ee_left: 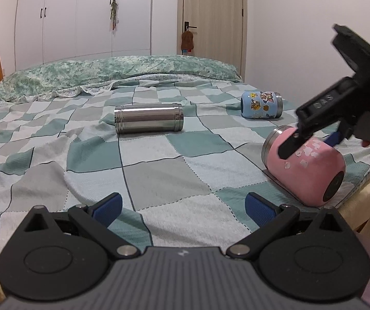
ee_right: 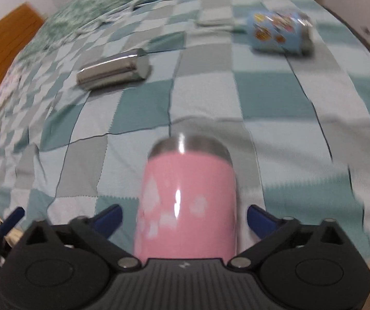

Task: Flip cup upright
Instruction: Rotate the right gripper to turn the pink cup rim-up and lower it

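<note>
The pink cup (ee_right: 187, 199) is lying on its side on the bed (ee_left: 159, 175), nearest its edge; the right gripper (ee_right: 184, 219) is straddling it, released, and should be clenching mid-body before tilting

Raised letters on right gripper (ee_left: 311, 139): "DAS", or close to it, on the black bar above its fingers; the first letter is hard to make out.
Mark on left gripper (ee_left: 182, 206): a small pale emblem, shaped like an "H" or bow-tie, at the middle of the grey ribbed body, behind the fingers.
Mark on the right gripper's own body: the same small emblem, blurred.
Blue cup (ee_left: 261, 104), far ahead: cartoon stickers only, no words readable.
</note>
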### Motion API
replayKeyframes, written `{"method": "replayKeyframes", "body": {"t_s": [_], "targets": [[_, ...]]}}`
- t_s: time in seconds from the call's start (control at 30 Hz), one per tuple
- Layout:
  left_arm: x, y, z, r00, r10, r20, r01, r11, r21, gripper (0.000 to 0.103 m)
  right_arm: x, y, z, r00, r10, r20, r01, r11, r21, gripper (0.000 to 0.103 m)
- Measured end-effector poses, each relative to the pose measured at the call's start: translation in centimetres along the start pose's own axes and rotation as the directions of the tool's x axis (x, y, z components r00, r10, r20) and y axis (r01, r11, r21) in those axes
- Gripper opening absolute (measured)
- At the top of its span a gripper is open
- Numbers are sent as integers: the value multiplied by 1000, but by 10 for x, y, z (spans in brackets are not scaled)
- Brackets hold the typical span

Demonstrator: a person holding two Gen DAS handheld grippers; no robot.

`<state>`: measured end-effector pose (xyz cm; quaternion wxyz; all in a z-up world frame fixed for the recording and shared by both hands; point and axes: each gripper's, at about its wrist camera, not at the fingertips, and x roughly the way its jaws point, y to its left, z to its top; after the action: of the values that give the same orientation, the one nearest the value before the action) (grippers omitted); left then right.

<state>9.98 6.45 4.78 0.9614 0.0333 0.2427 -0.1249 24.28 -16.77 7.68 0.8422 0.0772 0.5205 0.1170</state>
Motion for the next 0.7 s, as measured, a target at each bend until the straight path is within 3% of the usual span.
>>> {"method": "replayKeyframes", "body": {"t_s": [0.13, 0.23, 0.33, 0.53, 0.7], "targets": [[2, -1, 1, 1000, 11, -7, -11, 1000, 9, 103, 20, 4, 14, 998, -10, -65, 8, 1000, -24, 101], [4, -2, 1, 1000, 19, -12, -19, 1000, 3, 103, 27, -3, 15, 997, -3, -77, 6, 1000, 26, 84], [4, -2, 1, 1000, 25, -16, -25, 1000, 1, 103, 26, -10, 10, 998, 26, -64, -22, 998, 52, 84], [5, -4, 2, 999, 30, -15, -30, 1000, -5, 103, -9, -15, -18, 987, 93, 134, -95, 996, 2, 83], [6, -11, 5, 999, 32, -8, -32, 999, -7, 103, -34, -8, -47, 923, 108, 368, -63, 989, -134, 83]]}}
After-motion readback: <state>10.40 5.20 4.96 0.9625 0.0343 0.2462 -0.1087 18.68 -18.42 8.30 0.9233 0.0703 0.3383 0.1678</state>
